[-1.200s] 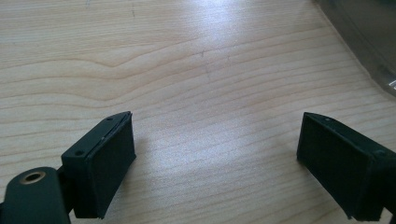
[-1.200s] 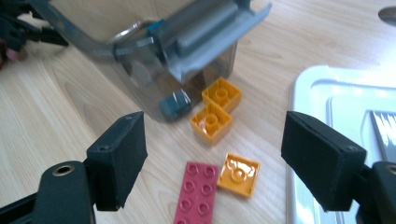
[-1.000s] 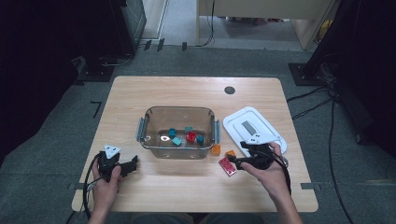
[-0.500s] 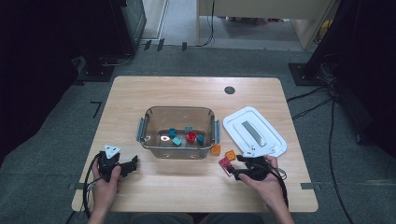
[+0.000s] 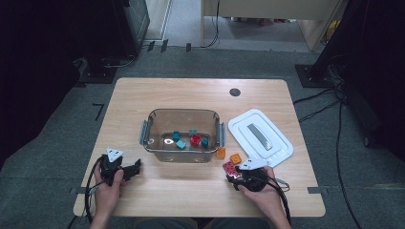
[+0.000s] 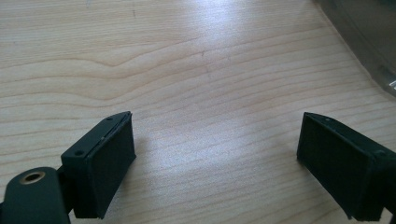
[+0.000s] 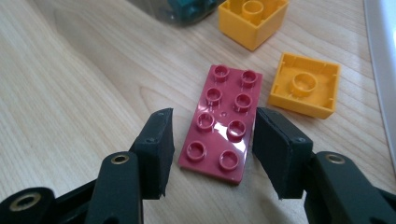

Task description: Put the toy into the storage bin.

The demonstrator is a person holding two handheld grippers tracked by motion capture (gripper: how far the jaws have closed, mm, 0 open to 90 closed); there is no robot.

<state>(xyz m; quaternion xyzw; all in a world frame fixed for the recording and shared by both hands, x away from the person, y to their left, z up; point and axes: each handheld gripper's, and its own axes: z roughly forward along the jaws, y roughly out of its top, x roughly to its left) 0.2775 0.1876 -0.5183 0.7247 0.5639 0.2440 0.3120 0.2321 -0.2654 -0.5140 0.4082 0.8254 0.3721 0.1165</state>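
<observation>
A flat dark-red studded plate [image 7: 226,105] lies on the wooden table [image 5: 191,188], near its front right. My right gripper [image 7: 212,149] is down over it with one jaw on each long side. The jaws have just been closing, and narrow gaps still show between the pads [image 7: 161,151] and the plate. In the high view the right gripper [image 5: 234,177] partly covers the plate [image 5: 228,167]. My left gripper [image 5: 136,167] rests at the front left, jaws wide apart over bare wood in the left gripper view [image 6: 215,158].
Two orange bricks [image 7: 303,84] [image 7: 252,18] lie just beyond the plate. A clear plastic container [image 5: 181,112] in mid-table holds several teal and red bricks. Its white lid [image 5: 260,137] lies to its right. A dark round hole [image 5: 234,92] marks the far side of the table.
My right gripper came down and toward the front edge onto the red plate, and its jaws narrowed around it. The left hand stayed where it was.
</observation>
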